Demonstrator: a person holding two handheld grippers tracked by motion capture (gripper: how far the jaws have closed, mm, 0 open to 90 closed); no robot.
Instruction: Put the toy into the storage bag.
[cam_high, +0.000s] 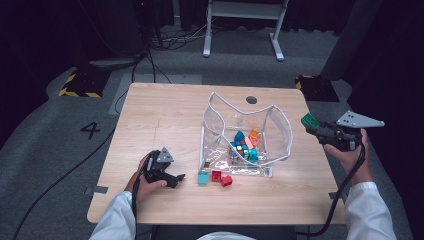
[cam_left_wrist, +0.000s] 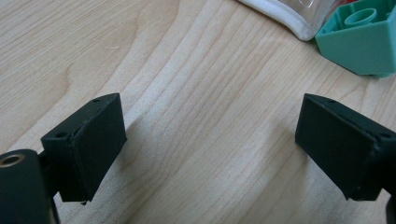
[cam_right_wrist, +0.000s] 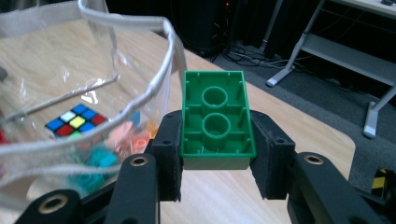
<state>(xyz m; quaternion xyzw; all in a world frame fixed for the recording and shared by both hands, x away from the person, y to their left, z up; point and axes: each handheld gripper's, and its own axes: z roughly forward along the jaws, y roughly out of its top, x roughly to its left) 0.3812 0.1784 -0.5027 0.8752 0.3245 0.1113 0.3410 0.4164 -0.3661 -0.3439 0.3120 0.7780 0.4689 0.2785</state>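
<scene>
- Right tongs (cam_right_wrist: 217, 154): jaws partway closed, pads pressed on the two long sides of a green brick (cam_right_wrist: 217, 119). The brick sits hollow side toward the camera, two round tubes showing. In the high view these tongs (cam_high: 314, 125) hang off the right edge of the tabletop (cam_high: 160, 115), level with the bag's rim and just outside it.
- Brick, by judgement: hard moulded plastic, light, stiff, not fragile. Its side walls are smooth and a little slick, so a flat squeeze across the parallel long sides is the right hold. The present grip is square and centred. A corner or tube grip would likely twist out.
- Clear bag (cam_right_wrist: 140, 100): soft see-through walls, white piped rim, mouth standing open. It will likely sag or fold if knocked, so the brick is best dropped through the mouth without brushing the rim.
- Inside the bag (cam_high: 245, 135): a colour cube puzzle (cam_right_wrist: 74, 120) and a heap of orange, pink and teal bricks.
- Left tongs (cam_left_wrist: 210, 149): jaws wide apart, nothing between them, held low over bare wood at the near left (cam_high: 167, 175).
- Just beyond them: a teal brick (cam_left_wrist: 362, 39) beside the bag's front corner. In the high view it (cam_high: 202, 177) lies next to two red bricks (cam_high: 221, 178), all loose on the tabletop, same light hard plastic.
</scene>
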